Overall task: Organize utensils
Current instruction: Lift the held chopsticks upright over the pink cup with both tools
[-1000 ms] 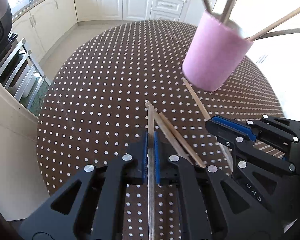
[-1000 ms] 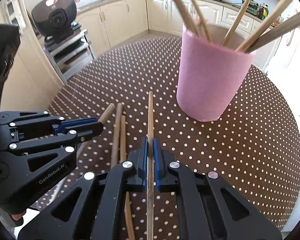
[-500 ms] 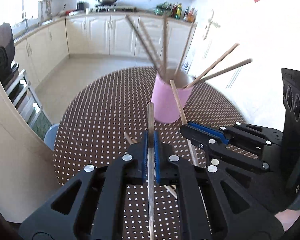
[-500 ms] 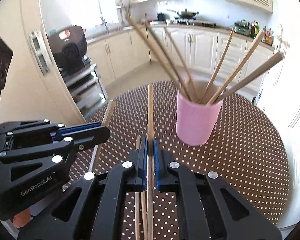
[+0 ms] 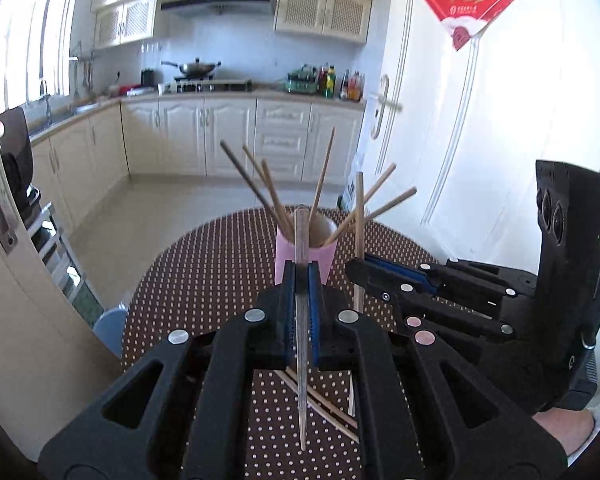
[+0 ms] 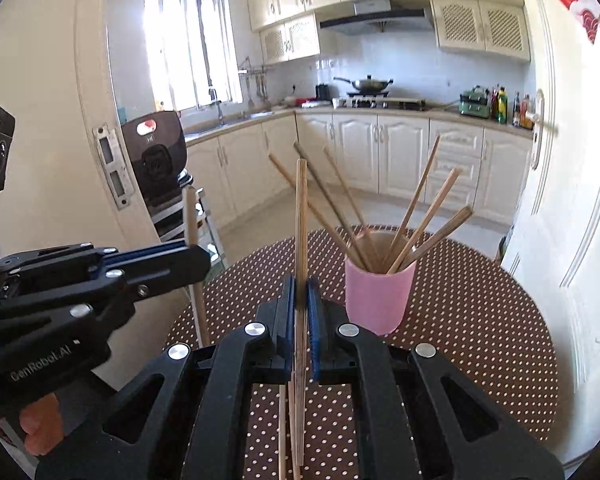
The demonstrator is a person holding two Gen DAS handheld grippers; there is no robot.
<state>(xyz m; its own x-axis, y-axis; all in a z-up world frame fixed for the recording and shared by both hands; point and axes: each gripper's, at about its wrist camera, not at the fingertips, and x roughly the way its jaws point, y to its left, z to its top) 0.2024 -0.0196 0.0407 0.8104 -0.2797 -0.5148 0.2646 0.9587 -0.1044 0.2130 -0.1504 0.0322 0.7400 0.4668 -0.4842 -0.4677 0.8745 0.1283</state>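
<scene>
A pink cup [image 5: 324, 258] [image 6: 380, 300] with several wooden chopsticks stands on the round dotted table [image 5: 220, 280] [image 6: 480, 340]. My left gripper [image 5: 301, 276] is shut on a chopstick [image 5: 301, 236] held upright, above the table and short of the cup; it also shows in the right wrist view [image 6: 190, 254] at the left. My right gripper [image 6: 301, 284] is shut on another chopstick [image 6: 301, 208], also upright; it shows in the left wrist view [image 5: 358, 274] to the right. Two loose chopsticks [image 5: 324, 404] [image 6: 283, 432] lie on the table below the grippers.
A fridge or cabinet side [image 5: 16, 320] stands close at the table's left. A white door [image 6: 572, 200] is at the right. Kitchen cabinets [image 5: 228, 136] run along the back. A black appliance [image 6: 160, 152] sits on a rack at the left.
Both grippers have risen well above the table and tilted up, each carrying its chopstick. The cup now looks farther and lower in both views.
</scene>
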